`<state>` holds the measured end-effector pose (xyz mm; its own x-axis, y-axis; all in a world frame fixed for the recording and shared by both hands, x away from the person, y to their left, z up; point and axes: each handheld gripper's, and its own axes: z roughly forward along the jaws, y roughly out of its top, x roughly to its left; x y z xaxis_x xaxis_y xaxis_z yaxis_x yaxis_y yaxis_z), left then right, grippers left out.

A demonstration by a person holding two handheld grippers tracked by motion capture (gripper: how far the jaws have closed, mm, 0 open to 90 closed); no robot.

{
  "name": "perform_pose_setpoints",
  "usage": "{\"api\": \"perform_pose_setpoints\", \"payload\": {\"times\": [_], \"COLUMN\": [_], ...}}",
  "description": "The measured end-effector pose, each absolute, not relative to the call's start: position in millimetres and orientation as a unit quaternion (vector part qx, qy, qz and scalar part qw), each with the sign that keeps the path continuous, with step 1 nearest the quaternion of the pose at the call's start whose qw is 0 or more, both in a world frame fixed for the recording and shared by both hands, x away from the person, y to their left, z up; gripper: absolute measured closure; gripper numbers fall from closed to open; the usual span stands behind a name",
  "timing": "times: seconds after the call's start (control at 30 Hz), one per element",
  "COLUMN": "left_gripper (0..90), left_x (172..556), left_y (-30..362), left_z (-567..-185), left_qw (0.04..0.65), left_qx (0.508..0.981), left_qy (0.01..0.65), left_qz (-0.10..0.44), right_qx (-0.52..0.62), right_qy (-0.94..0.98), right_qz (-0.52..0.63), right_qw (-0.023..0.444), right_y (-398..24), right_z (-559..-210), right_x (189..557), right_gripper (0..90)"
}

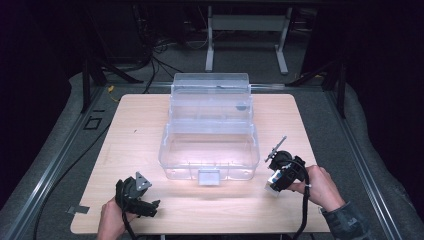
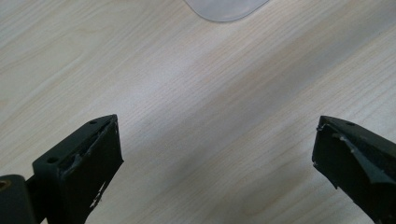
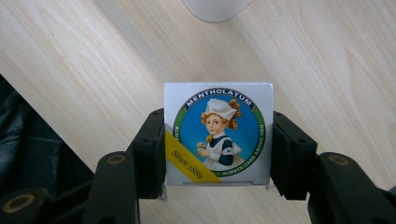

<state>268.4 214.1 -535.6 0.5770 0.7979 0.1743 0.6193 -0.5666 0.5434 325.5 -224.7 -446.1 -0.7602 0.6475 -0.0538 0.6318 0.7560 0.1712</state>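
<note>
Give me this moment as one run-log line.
right gripper: shut on Mentholatum box, above table | left gripper: open, nothing between jaws | clear bin: open, mid-table

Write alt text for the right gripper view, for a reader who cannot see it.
The right gripper clamps a small square Mentholatum box, printed with a nurse figure and "Since 1889", between its two black jaws above a light wooden table. A corner of a clear plastic container shows at the top edge.

A clear plastic case is set open at the centre of the worktop. Behind the worktop, a grey metal frame is positioned on the floor.
</note>
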Motion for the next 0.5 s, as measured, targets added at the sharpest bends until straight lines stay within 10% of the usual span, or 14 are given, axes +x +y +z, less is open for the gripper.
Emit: {"api": "perform_pose_setpoints", "payload": {"times": [0.5], "left_gripper": [1.5], "left_x": [268], "left_y": [214], "left_z": [-535], "left_qw": [0.218], "left_qx": [0.861], "left_qy": [0.409], "left_qz": [0.210], "right_qx": [0.349], "right_qy": [0.931], "right_qz": [0.073], "right_qw": [0.081], "right_y": [-232], "right_z": [-430], "right_x": [341], "right_gripper": [46.0]}}
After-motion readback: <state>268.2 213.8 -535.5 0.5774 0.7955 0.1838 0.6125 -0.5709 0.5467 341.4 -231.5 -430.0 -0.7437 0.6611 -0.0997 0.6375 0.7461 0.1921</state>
